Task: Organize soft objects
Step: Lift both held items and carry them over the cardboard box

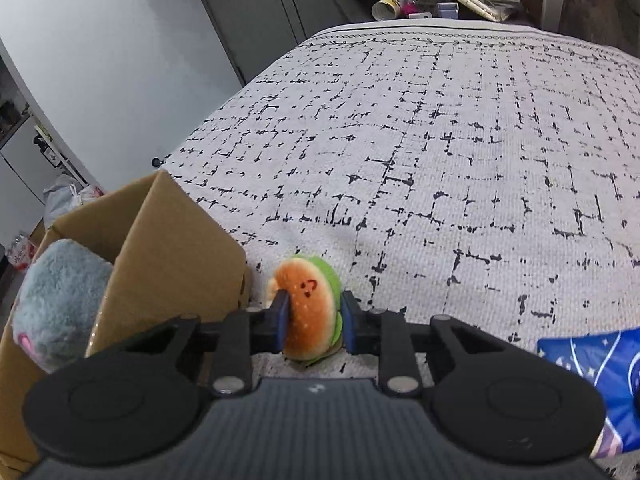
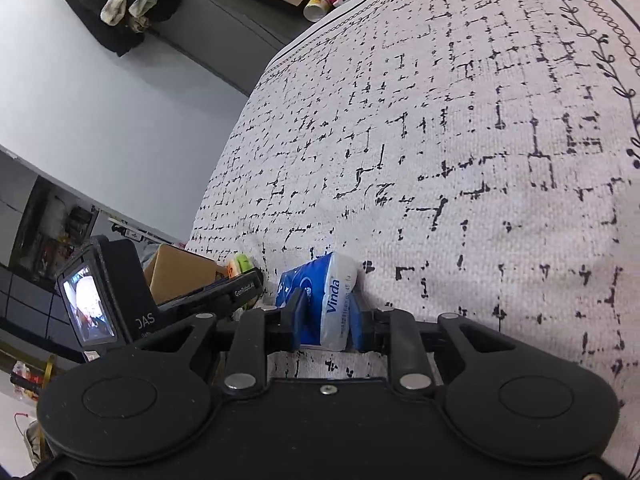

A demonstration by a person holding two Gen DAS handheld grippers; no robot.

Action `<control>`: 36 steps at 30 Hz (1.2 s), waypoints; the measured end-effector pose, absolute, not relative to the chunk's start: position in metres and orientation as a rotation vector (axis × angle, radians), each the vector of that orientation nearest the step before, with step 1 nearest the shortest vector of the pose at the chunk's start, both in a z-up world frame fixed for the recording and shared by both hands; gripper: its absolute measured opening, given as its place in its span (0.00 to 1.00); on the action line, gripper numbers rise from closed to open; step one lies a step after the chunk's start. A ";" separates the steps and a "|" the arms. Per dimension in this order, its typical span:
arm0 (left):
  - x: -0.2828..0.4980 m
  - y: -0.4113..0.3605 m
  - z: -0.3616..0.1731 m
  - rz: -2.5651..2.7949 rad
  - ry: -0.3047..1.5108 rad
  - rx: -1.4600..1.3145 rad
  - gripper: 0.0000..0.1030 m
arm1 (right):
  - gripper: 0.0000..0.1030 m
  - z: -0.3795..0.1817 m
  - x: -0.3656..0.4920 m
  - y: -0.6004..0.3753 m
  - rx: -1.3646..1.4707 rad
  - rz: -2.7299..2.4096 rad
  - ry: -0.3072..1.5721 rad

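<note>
A small burger plush (image 1: 310, 308) with an orange bun, a stitched face and a green edge stands on its side on the patterned bed cover (image 1: 440, 140). My left gripper (image 1: 314, 304) is shut on it, with both blue pads pressing its faces. Just left of it is an open cardboard box (image 1: 168, 264) with a grey fluffy plush (image 1: 60, 300) inside. My right gripper (image 2: 327, 302) is shut on a blue and white Vinda tissue pack (image 2: 324, 300) that rests on the cover. The pack (image 1: 588, 372) also shows at the lower right of the left wrist view.
In the right wrist view the left gripper's body with its small screen (image 2: 100, 300) sits close on the left, beside the box (image 2: 180, 272). Clutter, including a can (image 1: 386, 8), lies beyond the bed's far edge. A pale wall and shelves stand to the left.
</note>
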State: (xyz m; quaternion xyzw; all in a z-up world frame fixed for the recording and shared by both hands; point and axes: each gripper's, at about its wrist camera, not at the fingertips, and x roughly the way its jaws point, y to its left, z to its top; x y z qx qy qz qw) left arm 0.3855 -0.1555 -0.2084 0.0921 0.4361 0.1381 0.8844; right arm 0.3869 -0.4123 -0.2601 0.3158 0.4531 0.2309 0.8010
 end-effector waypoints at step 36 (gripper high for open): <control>0.297 -0.108 -0.094 -0.107 0.709 -0.096 0.20 | 0.06 -0.163 0.338 -0.364 0.534 0.335 0.773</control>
